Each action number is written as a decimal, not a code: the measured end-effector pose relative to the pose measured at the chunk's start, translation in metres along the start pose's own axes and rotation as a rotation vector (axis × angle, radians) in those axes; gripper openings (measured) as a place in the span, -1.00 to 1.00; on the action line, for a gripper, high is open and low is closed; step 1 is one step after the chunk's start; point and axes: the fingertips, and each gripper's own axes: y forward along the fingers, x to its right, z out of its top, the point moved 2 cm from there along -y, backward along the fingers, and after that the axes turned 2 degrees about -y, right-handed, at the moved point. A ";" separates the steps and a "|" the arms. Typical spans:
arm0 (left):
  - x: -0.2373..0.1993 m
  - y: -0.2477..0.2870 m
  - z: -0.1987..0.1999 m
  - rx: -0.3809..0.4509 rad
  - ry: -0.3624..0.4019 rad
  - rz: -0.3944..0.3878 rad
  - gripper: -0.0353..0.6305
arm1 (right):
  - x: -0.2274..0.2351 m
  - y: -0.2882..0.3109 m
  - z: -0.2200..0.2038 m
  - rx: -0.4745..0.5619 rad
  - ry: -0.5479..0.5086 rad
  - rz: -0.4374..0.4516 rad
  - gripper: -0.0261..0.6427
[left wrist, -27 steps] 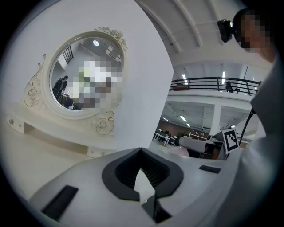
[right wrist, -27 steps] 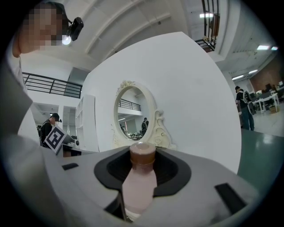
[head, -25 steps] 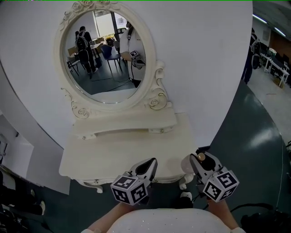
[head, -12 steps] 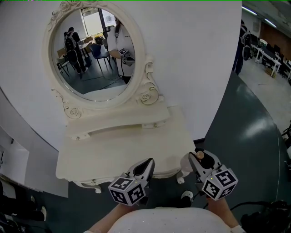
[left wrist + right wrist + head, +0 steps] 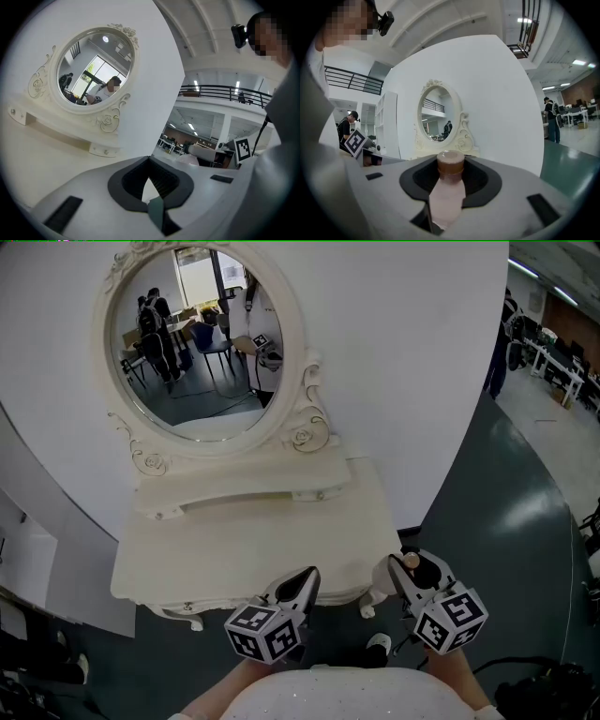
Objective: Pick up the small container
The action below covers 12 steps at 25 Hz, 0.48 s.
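Observation:
The small container (image 5: 448,190) is a pale pink bottle with a brown cap (image 5: 412,562). My right gripper (image 5: 450,164) is shut on it, cap pointing forward, and holds it in the air off the right front corner of the cream dressing table (image 5: 234,549). That gripper (image 5: 407,566) shows at the lower right of the head view. My left gripper (image 5: 307,577) hovers at the table's front edge; its jaws are shut with nothing between them. In the left gripper view, the left gripper (image 5: 150,164) points toward the table and the oval mirror (image 5: 93,70).
An ornate oval mirror (image 5: 202,334) stands at the back of the table against a curved white wall (image 5: 412,381). Dark green floor (image 5: 525,512) lies to the right. People and desks stand in the far right background (image 5: 511,329).
The head view has swung a little, so the table and mirror sit further left in the picture. Both grippers keep their places and the bottle stays held.

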 end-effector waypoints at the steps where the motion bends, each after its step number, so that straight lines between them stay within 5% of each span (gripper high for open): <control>1: -0.001 -0.001 0.000 0.002 -0.003 0.005 -0.89 | 0.001 0.001 0.000 0.000 -0.001 0.002 -0.54; 12: -0.010 -0.007 -0.001 0.004 -0.015 0.016 -0.89 | -0.005 0.007 0.000 -0.006 -0.010 0.004 -0.54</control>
